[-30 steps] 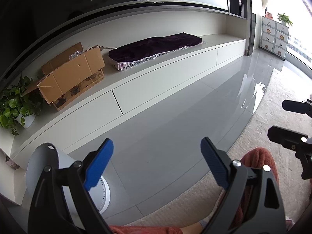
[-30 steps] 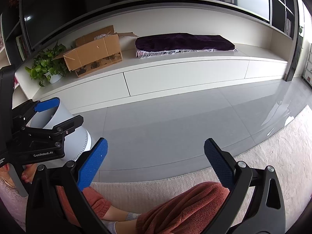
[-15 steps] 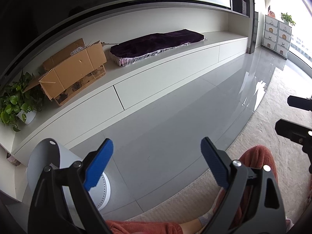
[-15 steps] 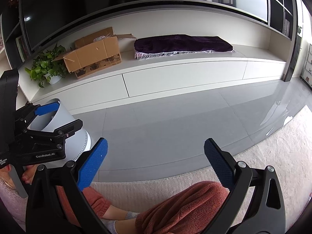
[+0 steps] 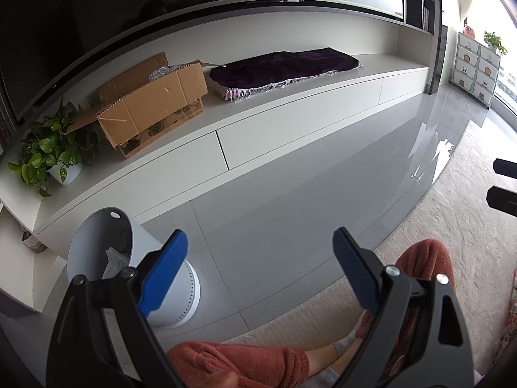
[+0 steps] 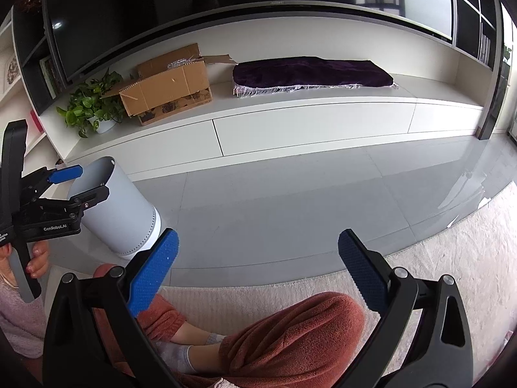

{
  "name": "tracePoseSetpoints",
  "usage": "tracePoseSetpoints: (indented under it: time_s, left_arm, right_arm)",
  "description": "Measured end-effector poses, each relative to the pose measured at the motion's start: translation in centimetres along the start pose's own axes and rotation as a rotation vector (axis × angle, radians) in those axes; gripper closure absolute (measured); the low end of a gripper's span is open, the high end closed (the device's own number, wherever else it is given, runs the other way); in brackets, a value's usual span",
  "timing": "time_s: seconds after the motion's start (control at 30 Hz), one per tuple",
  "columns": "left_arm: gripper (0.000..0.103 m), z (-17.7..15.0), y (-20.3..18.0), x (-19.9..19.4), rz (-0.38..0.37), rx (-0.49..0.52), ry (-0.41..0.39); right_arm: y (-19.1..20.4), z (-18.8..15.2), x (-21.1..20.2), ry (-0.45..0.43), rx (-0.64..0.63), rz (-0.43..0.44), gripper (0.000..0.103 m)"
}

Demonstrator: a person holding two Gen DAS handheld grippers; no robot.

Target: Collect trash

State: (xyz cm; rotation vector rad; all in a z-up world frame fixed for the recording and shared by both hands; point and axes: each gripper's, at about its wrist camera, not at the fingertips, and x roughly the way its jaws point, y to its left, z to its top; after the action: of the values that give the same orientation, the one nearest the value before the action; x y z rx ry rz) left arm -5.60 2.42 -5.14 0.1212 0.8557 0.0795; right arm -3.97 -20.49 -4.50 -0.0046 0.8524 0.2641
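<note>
Two grippers: left gripper [image 5: 258,265] and right gripper [image 6: 258,263], both spread wide, nothing between the pads.
Bin: white bin [image 5: 135,258] on the grey floor [image 5: 290,213], just beyond and left of the left gripper's near finger; in the right wrist view directly past the left gripper's tips, rim tilted toward them.
Bin contents: crumpled paper [image 5: 114,260] visible inside, low against the near wall.
Trash to collect: none seen loose on floor or rug [image 6: 436,258] ahead of either gripper; cannot tell whether any lies out of frame.
Step in hand: judged a search or a reach with empty jaws, bin close at hand on the left.
Doing it well: sweep both cameras low over rug and floor before committing; keep jaws wide until a piece sits squarely between the pads.
Grip advice: for paper, close on the bulk of the crumple, not a loose corner, since thin sheet likely slips or tears.
Drop advice: carry over the rim of the bin, release above the opening, not against the wall.
Hazards: person's legs [image 6: 290,333] directly below both grippers; bin light-looking, likely to tip if bumped by the left fingers.
Not trash, probably: cardboard box [image 5: 152,103], plant [image 5: 48,148] and purple cloth [image 5: 284,64] on the shelf, far ahead.
</note>
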Motion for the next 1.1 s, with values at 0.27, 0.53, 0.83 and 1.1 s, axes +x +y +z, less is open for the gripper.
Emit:
tracePoseSetpoints:
  time_s: [0.27, 0.53, 0.83, 1.1]
  left_arm:
    - [0.012, 0.0, 0.0, -1.0, -0.006, 0.008, 0.017]
    - [0.012, -0.3, 0.3, -0.9, -0.008, -0.001, 0.028]
    - [0.012, -0.5, 0.2, -0.9, -0.008, -0.001, 0.027]
    - [0.012, -0.5, 0.2, -0.8, -0.009, 0.001, 0.03]
  right_arm:
    - [1.1, 0.5, -0.8, 0.009, -0.028, 0.016, 0.007]
    - [1.5, 1.1, -0.5, 0.011, -0.033, 0.021, 0.007]
    - [1.7, 0.9, -0.3, 0.017, -0.03, 0.02, 0.007]
    - [1.7, 1.0, -0.4, 0.01, -0.031, 0.018, 0.007]
